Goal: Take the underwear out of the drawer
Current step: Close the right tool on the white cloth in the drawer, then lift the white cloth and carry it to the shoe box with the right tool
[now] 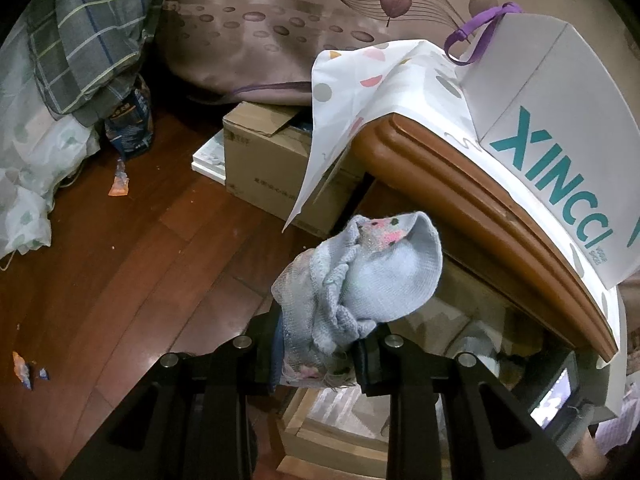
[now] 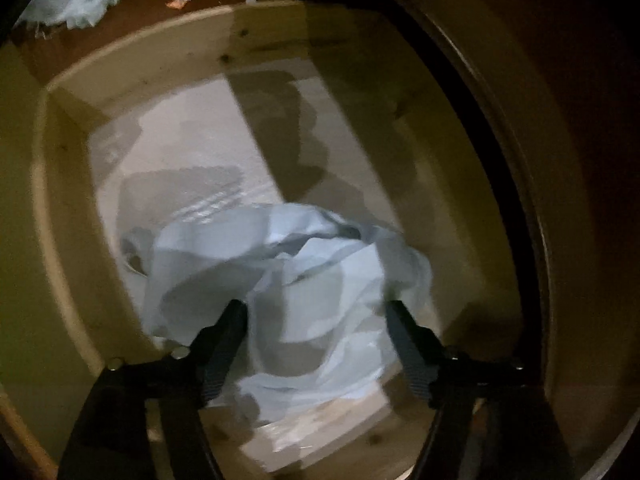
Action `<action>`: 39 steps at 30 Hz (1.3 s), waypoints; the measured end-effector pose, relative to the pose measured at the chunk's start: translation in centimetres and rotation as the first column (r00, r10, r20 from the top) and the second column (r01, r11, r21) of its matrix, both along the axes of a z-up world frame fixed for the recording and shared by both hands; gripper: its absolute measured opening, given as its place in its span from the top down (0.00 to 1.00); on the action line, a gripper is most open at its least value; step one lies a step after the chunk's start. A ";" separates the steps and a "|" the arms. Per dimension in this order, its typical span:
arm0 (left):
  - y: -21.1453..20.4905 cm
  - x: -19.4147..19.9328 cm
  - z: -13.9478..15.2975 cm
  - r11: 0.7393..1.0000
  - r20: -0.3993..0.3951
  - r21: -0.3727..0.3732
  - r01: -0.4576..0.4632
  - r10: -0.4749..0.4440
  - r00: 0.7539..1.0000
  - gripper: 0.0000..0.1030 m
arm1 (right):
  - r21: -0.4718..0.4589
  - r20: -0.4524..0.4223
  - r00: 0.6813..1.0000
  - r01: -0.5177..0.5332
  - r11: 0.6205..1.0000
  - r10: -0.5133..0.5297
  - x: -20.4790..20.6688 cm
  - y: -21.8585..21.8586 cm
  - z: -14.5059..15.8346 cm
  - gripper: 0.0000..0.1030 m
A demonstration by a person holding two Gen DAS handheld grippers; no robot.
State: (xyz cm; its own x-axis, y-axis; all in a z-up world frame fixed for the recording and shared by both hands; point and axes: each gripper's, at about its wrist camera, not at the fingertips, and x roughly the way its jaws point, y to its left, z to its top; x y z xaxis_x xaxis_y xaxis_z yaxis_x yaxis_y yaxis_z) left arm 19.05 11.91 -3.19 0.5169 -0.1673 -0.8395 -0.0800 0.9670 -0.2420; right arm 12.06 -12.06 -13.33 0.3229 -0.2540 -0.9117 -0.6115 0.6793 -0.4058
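In the left wrist view my left gripper (image 1: 320, 344) is shut on a bunched piece of pale blue knit underwear (image 1: 372, 280) with a pink patterned band, held above the wooden floor beside the cabinet. In the right wrist view my right gripper (image 2: 316, 308) points down into the open wooden drawer (image 2: 160, 68). Its jaws stand wide apart, open. A crumpled pale blue-white garment (image 2: 304, 272) lies on the drawer bottom between and beyond the fingertips. The pads do not press on it. This view is dim and blurred.
A brown cabinet top (image 1: 480, 200) carries a spotted cloth (image 1: 352, 92) and a white box (image 1: 560, 152) with teal letters. A cardboard box (image 1: 260, 152) stands on the wooden floor (image 1: 140, 260). Bedding (image 1: 80, 40) is piled at the left. Small wrappers (image 1: 119, 184) litter the floor.
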 end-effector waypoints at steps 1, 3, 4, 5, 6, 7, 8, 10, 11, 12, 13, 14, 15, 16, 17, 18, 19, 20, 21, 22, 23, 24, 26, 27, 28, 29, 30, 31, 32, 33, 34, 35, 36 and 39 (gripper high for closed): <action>0.0 0.0 0.0 1.000 0.001 0.000 -0.001 0.001 1.000 0.76 | -0.018 0.015 1.000 -0.001 1.000 0.002 -0.1 0.1 -0.4 0.19; 0.0 0.0 0.0 1.000 0.002 0.000 -0.002 0.002 1.000 0.76 | -0.021 0.007 1.000 0.003 1.000 -0.002 0.2 -0.5 -1.2 0.19; 0.0 0.0 0.0 1.000 0.002 -0.002 -0.001 0.001 1.000 0.76 | -0.017 0.002 1.000 0.007 1.000 -0.007 0.5 -0.8 -1.5 0.19; -0.1 0.0 0.0 1.000 0.003 -0.002 0.002 -0.002 1.000 0.76 | -0.014 -0.006 1.000 0.011 1.000 -0.011 0.6 -1.2 -1.8 0.19; -0.1 0.0 0.0 1.000 0.004 0.000 0.005 -0.005 1.000 0.76 | 0.002 -0.024 1.000 0.014 1.000 -0.014 0.8 -1.5 -2.1 0.18; -0.1 -0.1 0.1 1.000 0.006 0.002 0.008 -0.008 1.000 0.76 | 0.014 -0.033 0.999 0.017 1.000 -0.017 1.0 -1.8 -2.0 0.18; -0.2 -0.1 0.0 1.000 0.007 0.003 0.012 -0.012 1.000 0.76 | 0.032 -0.045 0.999 0.019 0.999 -0.018 1.1 -2.2 -2.3 0.18; -0.2 0.0 0.1 1.000 0.009 0.004 0.016 -0.016 1.000 0.76 | 0.056 -0.076 0.997 0.018 0.998 -0.014 1.9 -3.3 -3.8 0.18; -0.2 0.0 0.1 1.000 0.009 0.008 0.017 -0.017 1.000 0.76 | 0.085 -0.084 0.996 0.025 0.996 -0.018 2.1 -3.8 -3.9 0.17; -0.2 0.0 0.1 1.000 0.009 0.012 0.017 -0.017 1.000 0.76 | 0.099 -0.084 0.996 0.029 0.995 -0.020 2.2 -4.0 -3.9 0.14; -0.2 -0.1 0.0 1.000 0.008 0.013 0.015 -0.016 1.000 0.76 | 0.111 -0.086 0.996 0.034 0.993 -0.024 2.2 -4.5 -4.0 0.14; -0.1 -0.1 0.0 1.000 0.008 0.011 0.014 -0.014 1.000 0.76 | 0.131 -0.092 0.995 0.041 0.991 -0.029 2.1 -4.9 -4.3 0.14; -0.2 -0.1 0.1 1.000 0.008 0.012 0.013 -0.013 1.000 0.76 | 0.148 -0.098 0.995 0.048 0.988 -0.033 2.7 -5.5 -4.3 0.14; -0.2 -0.1 0.1 1.000 0.008 0.014 0.013 -0.013 1.000 0.76 | 0.167 -0.108 0.993 0.061 0.984 -0.043 3.0 -6.2 -4.4 0.14; -0.2 -0.1 0.1 1.000 0.009 0.015 0.013 -0.013 1.000 0.76 | 0.185 -0.123 0.991 0.081 0.979 -0.059 3.4 -6.9 -4.5 0.13; -0.2 -0.1 0.0 1.000 0.009 0.016 0.013 -0.013 1.000 0.76 | 0.196 -0.138 0.988 0.100 0.975 -0.073 3.6 -7.3 -4.6 0.13; -0.2 -0.1 0.0 1.000 0.008 0.020 0.012 -0.012 1.000 0.76 | 0.209 -0.156 0.983 0.124 0.970 -0.092 3.8 -7.8 -4.6 0.14; -0.2 -0.1 0.0 1.000 0.005 0.021 0.010 -0.011 1.000 0.76 | 0.216 -0.169 0.980 0.136 0.967 -0.100 4.0 -8.0 -4.7 0.16; -0.2 -0.1 0.0 1.000 0.003 0.019 0.009 -0.009 1.000 0.76 | 0.221 -0.176 0.980 0.134 0.966 -0.096 4.2 -8.2 -4.7 0.20; -0.3 -0.1 0.0 1.000 0.003 0.017 0.008 -0.008 1.000 0.76 | 0.233 -0.188 0.978 0.134 0.963 -0.091 4.5 -8.4 -4.8 0.29; -0.2 -0.1 0.0 1.000 0.004 0.016 0.007 -0.007 1.000 0.76 | 0.241 -0.193 0.977 0.140 0.960 -0.094 4.5 -8.2 -4.5 0.35; -0.2 -0.1 0.0 1.000 0.005 0.019 0.007 -0.007 1.000 0.76 | 0.237 -0.185 0.979 0.131 0.963 -0.088 4.3 -8.2 -4.3 0.39; -0.2 -0.1 0.0 1.000 0.004 0.018 0.010 -0.010 1.000 0.76 | 0.227 -0.178 0.981 0.117 0.967 -0.076 3.7 -8.0 -3.9 0.61; -0.1 -0.1 0.1 1.000 0.005 0.015 0.011 -0.011 1.000 0.76 | 0.216 -0.172 0.982 0.111 0.970 -0.075 3.7 -8.0 -3.6 0.68; -0.2 -0.1 0.1 1.000 0.007 0.017 0.009 -0.009 1.000 0.76 | 0.199 -0.167 0.983 0.112 0.974 -0.079 3.8 -8.0 -3.3 0.78; -0.2 0.0 0.1 1.000 0.007 0.021 0.008 -0.008 1.000 0.76 | 0.185 -0.162 0.983 0.113 0.976 -0.083 3.8 -7.7 -2.9 0.83; -0.2 0.0 0.1 1.000 0.006 0.020 0.007 -0.007 1.000 0.76 | 0.177 -0.158 0.983 0.123 0.977 -0.095 4.1 -7.8 -2.7 0.83; -0.2 0.0 0.1 1.000 0.007 0.019 0.006 -0.006 1.000 0.76 | 0.171 -0.159 0.982 0.125 0.977 -0.098 4.0 -7.8 -2.6 0.84; -0.2 0.1 0.0 1.000 0.006 0.018 0.004 -0.004 1.000 0.76 | 0.160 -0.152 0.984 0.117 0.980 -0.093 3.9 -7.8 -2.5 0.84; -0.2 0.0 0.0 1.000 0.004 0.018 0.006 -0.006 1.000 0.76 | 0.154 -0.146 0.985 0.114 0.981 -0.092 3.7 -7.5 -2.2 0.84; -0.3 0.0 0.0 1.000 0.005 0.018 0.007 -0.007 1.000 0.76 | 0.149 -0.142 0.986 0.110 0.983 -0.089 3.6 -7.5 -1.9 0.84; -0.3 0.0 -0.1 1.000 0.004 0.020 0.006 -0.006 1.000 0.76 | 0.145 -0.137 0.987 0.109 0.983 -0.089 3.5 -7.1 -1.9 0.84; -0.3 -0.1 0.0 1.000 0.004 0.018 0.007 -0.007 1.000 0.76 | 0.147 -0.134 0.986 0.116 0.982 -0.096 3.8 -6.9 -1.8 0.84; -0.3 -0.1 0.0 1.000 0.007 0.014 0.007 -0.007 1.000 0.76 | 0.143 -0.114 0.988 0.122 0.982 -0.106 4.2 -6.5 -1.3 0.84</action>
State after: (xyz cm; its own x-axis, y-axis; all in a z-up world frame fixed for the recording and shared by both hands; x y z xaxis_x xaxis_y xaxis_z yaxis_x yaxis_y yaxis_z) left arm 18.94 11.65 -3.23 0.5214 -0.1588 -0.8384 -0.0717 0.9709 -0.2285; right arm 16.26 -18.52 -14.63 0.1998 -0.1424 -0.9694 -0.5607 0.7948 -0.2323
